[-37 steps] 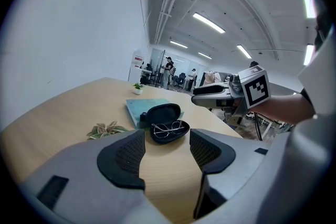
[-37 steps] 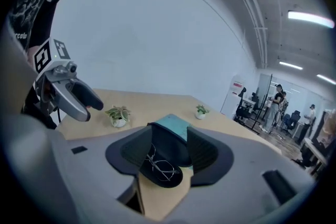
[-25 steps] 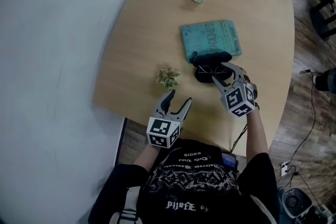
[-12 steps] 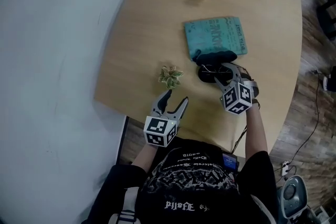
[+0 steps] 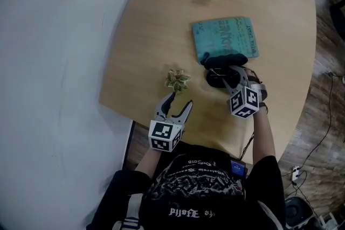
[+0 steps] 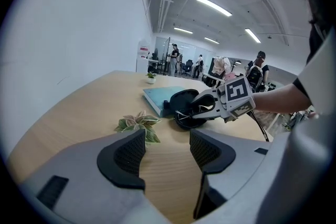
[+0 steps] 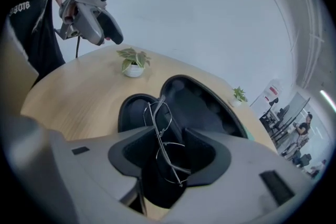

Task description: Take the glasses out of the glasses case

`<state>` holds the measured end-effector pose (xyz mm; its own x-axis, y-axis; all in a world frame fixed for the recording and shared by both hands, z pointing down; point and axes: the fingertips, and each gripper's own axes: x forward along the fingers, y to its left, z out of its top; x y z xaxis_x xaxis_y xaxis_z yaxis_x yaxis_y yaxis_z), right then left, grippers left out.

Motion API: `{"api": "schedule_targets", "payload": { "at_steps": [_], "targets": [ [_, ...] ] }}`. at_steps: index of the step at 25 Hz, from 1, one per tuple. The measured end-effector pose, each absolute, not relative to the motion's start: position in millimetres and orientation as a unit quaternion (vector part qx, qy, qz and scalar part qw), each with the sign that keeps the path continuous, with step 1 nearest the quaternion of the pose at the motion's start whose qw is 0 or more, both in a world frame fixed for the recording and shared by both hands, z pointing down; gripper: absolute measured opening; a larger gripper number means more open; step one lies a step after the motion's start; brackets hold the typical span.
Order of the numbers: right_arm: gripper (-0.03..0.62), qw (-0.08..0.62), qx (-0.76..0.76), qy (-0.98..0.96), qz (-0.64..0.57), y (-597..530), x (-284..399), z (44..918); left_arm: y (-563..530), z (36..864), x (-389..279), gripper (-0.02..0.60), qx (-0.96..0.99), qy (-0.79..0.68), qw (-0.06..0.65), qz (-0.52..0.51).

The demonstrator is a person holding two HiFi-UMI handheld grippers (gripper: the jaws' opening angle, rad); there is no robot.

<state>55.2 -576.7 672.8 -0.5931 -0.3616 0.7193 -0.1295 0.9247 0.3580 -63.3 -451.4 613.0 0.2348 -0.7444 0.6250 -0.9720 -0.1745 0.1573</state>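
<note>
While I am holding the left gripper (image 5: 181, 99) over the table's (image 5: 145, 35) near edge, its 2 jaws are standing apart and empty. Farther in, toward the right edge, the right gripper (image 5: 233, 74) is reaching into the open glasses case (image 5: 215, 79). Its jaws have just been closing and are flanking the glasses (image 7: 160, 134), which are sitting in the case, not yet pinched.

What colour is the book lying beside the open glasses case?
The book is teal with faint darker markings, seen best in the head view.
</note>
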Motion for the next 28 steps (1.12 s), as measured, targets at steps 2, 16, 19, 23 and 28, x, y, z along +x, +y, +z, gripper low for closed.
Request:
{"api": "schedule_targets", "payload": {
  "at_steps": [2,16,19,23,28],
  "targets": [
    [0.158,0.430,0.144,-0.879,-0.149,-576.8,52.5,674.0,-450.7,615.9,-62.6,0.273,0.737,-0.579,0.276,0.213],
    [0.068,0.432,0.160,-0.866,-0.195,-577.7,53.6,675.0,-441.6,616.6,-48.7,0.273,0.742,-0.571,0.279,0.215],
    [0.051,0.430,0.171,-0.862,-0.206,-577.9,55.2,672.0,-438.0,615.4,-47.4,0.273,0.744,-0.568,0.274,0.221],
    [0.040,0.417,0.180,-0.866,-0.209,-577.5,55.9,658.8,-433.3,614.3,-46.8,0.273,0.744,-0.570,0.273,0.218],
    [0.038,0.410,0.188,-0.866,-0.216,-574.4,58.8,647.5,-429.3,614.0,-41.0,0.273,0.747,-0.567,0.271,0.215]
  ]
}}
